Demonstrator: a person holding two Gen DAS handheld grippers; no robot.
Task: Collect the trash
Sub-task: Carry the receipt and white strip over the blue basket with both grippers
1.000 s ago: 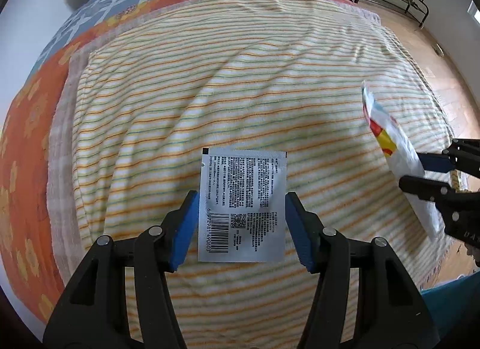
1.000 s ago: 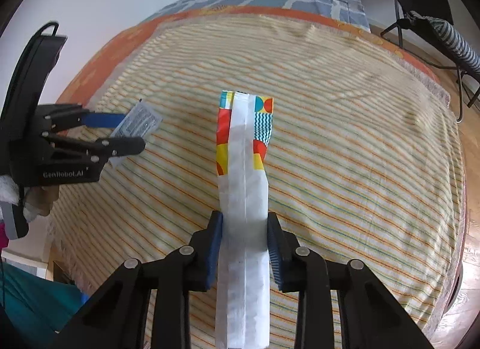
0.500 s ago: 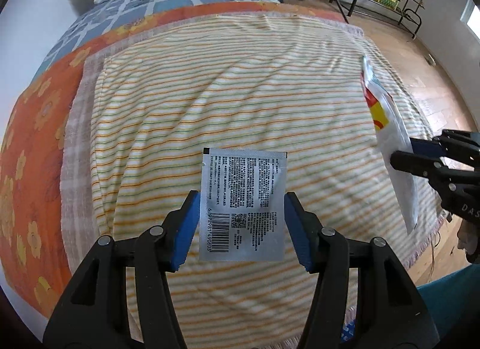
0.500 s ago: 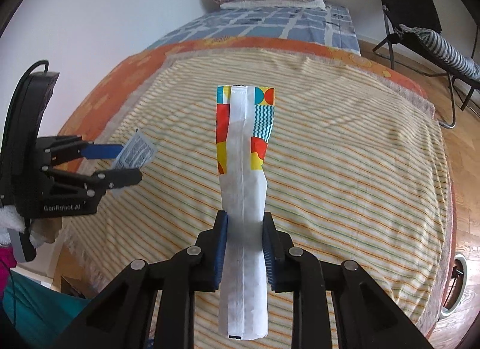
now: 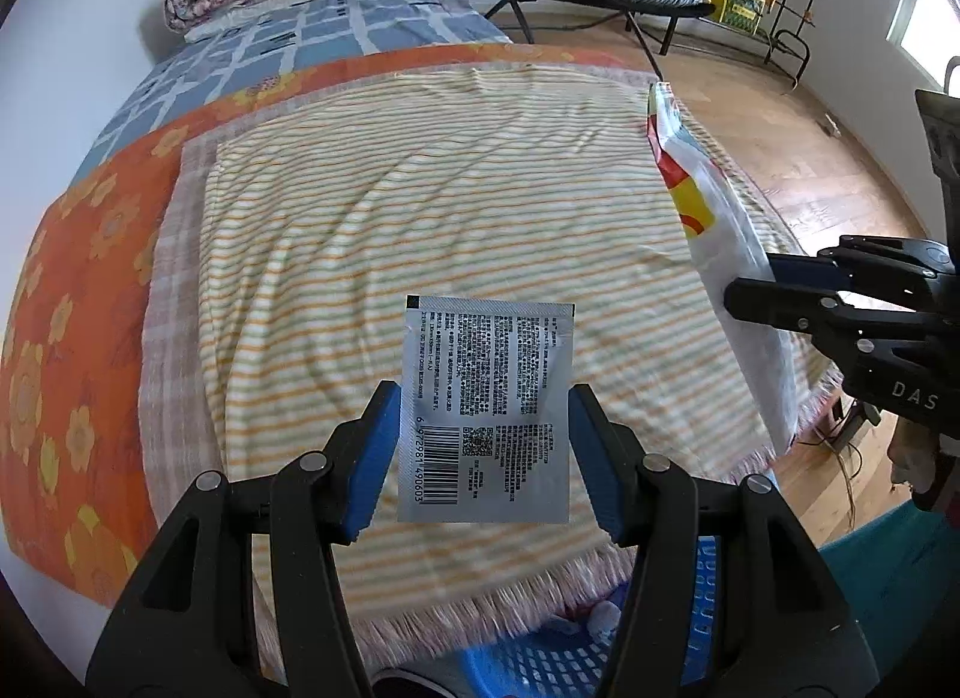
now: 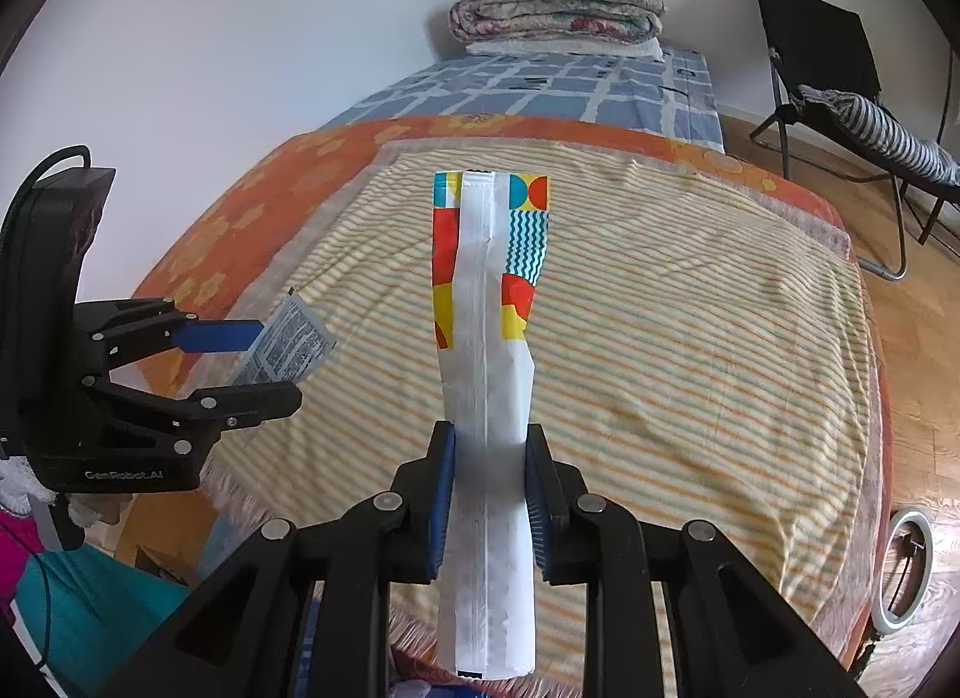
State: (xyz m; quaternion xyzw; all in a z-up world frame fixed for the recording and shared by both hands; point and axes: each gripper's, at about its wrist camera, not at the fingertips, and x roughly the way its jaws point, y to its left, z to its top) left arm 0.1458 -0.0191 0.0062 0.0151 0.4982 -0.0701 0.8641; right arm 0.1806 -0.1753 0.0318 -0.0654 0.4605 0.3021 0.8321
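Above the near edge of a bed draped in a striped blanket (image 5: pixel 480 206), the left gripper (image 5: pixel 483 452) is clamped edge-on across a silver sachet (image 5: pixel 486 404) printed with a barcode. To its right, the right gripper (image 6: pixel 489 494) pinches a long white snack wrapper (image 6: pixel 489 374) with a colourful far end. Both pieces are held in the air, well apart. A blue basket (image 5: pixel 702 608) sits below, near the blanket's fringe.
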